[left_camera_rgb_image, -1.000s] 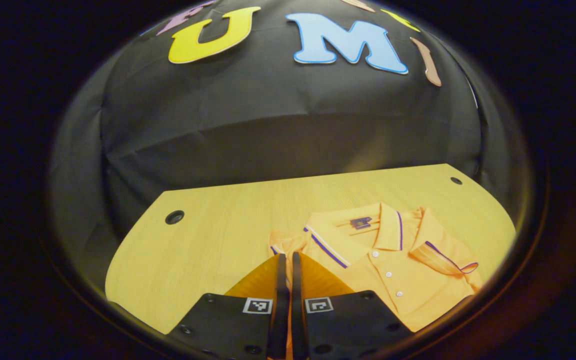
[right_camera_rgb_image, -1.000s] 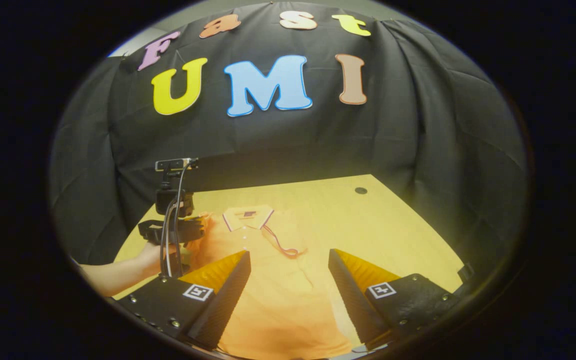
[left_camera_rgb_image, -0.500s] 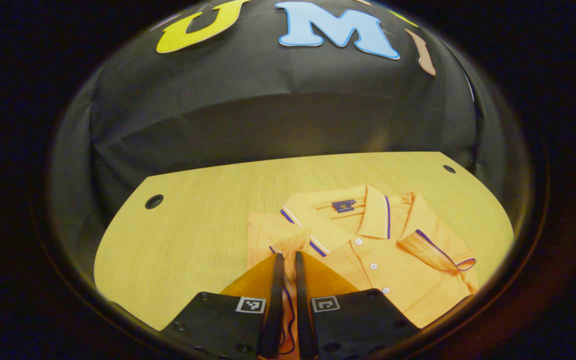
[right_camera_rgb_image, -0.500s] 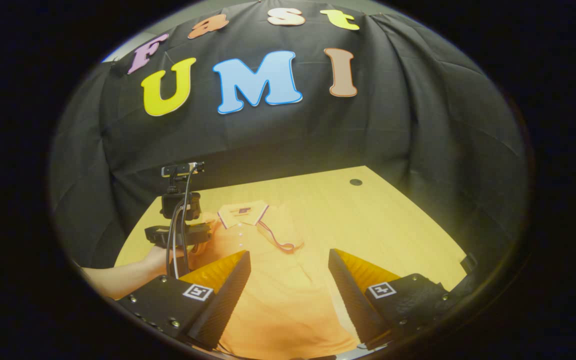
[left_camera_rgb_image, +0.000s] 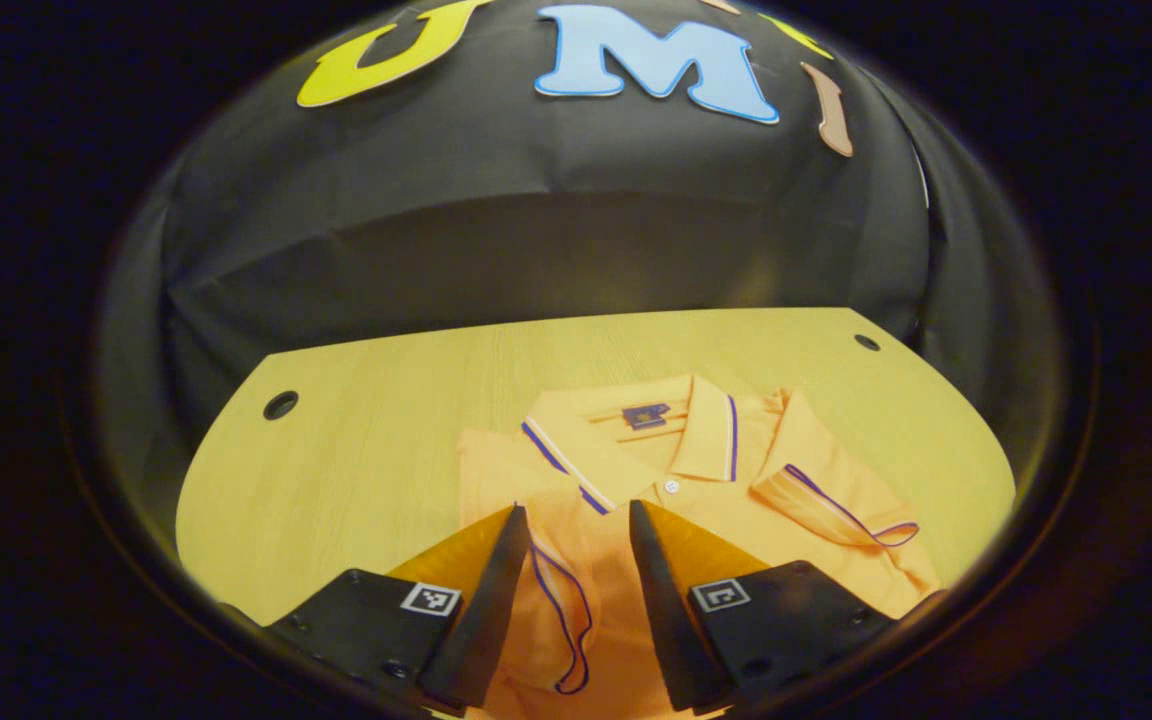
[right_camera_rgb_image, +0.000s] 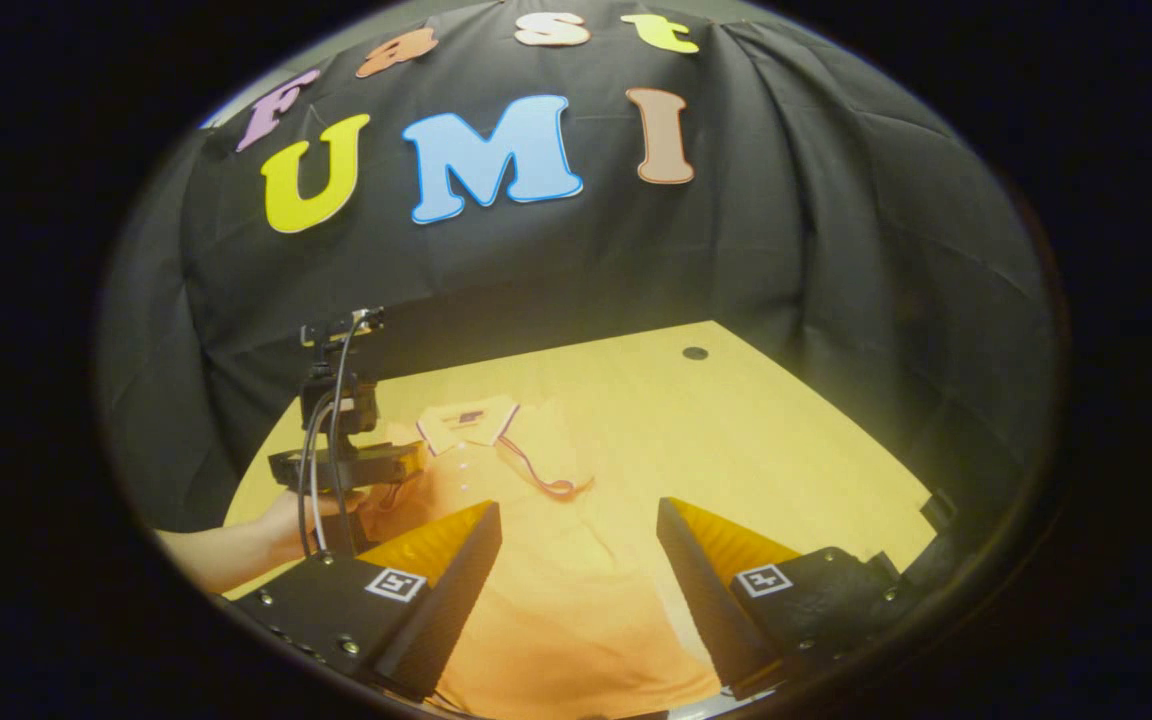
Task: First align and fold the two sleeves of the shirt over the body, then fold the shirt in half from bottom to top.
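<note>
An orange polo shirt (left_camera_rgb_image: 736, 520) with purple-trimmed collar lies flat on the wooden table (left_camera_rgb_image: 366, 450), collar toward the wall. Its right sleeve (left_camera_rgb_image: 836, 500) is folded across the chest. The left sleeve (left_camera_rgb_image: 556, 600) lies folded on the body, between the fingers of my left gripper (left_camera_rgb_image: 576, 510), which stands open just above it. In the right gripper view, my right gripper (right_camera_rgb_image: 578, 505) hovers open over the lower part of the shirt (right_camera_rgb_image: 566, 610), holding nothing. The left gripper (right_camera_rgb_image: 401, 463) appears there at the shirt's left shoulder, held by a hand (right_camera_rgb_image: 271, 525).
The table (right_camera_rgb_image: 756, 430) has small round holes near its far corners (left_camera_rgb_image: 280, 405) (left_camera_rgb_image: 867, 342) (right_camera_rgb_image: 695, 353). Black cloth walls close the booth behind and on both sides. Bare wood stretches left of the shirt and to its right.
My left gripper has opened and let go of the left sleeve, which now rests on the shirt's body. The right gripper stays open and has hardly moved.
</note>
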